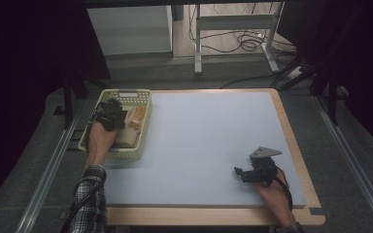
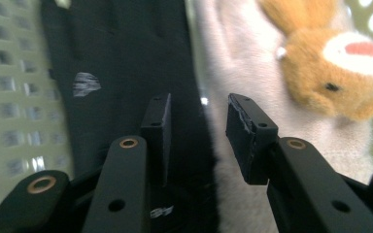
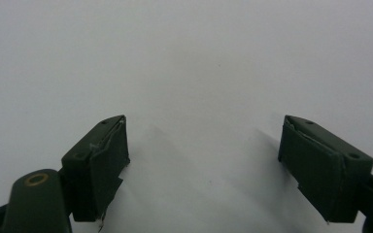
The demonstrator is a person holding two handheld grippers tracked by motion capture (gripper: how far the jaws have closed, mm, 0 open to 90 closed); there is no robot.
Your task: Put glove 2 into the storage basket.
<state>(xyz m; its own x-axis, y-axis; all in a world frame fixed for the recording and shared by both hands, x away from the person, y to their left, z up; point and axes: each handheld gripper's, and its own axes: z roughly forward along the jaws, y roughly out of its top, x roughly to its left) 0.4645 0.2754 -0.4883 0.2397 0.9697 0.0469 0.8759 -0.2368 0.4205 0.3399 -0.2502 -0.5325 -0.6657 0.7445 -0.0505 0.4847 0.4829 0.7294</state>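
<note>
My left gripper (image 1: 110, 115) reaches down into a pale yellow mesh basket (image 1: 126, 92) at the table's far left. In the left gripper view its jaws (image 2: 199, 104) stand a narrow gap apart over a black cloth item (image 2: 121, 48) and the edge of a white plush (image 2: 243, 58); I see neither pad pressing on them. A tan plush animal (image 2: 330, 73) lies just beyond, also visible in the basket (image 1: 135, 119). My right gripper (image 1: 239, 171) rests on the grey mat near the front right, jaws (image 3: 204, 126) wide open with nothing between them.
The grey mat (image 1: 209, 136) covers the wooden table. The basket's mesh wall (image 2: 9, 87) is close on the left of my left gripper. Behind the table stand metal desk legs (image 1: 198, 43) and floor cables (image 1: 243, 41).
</note>
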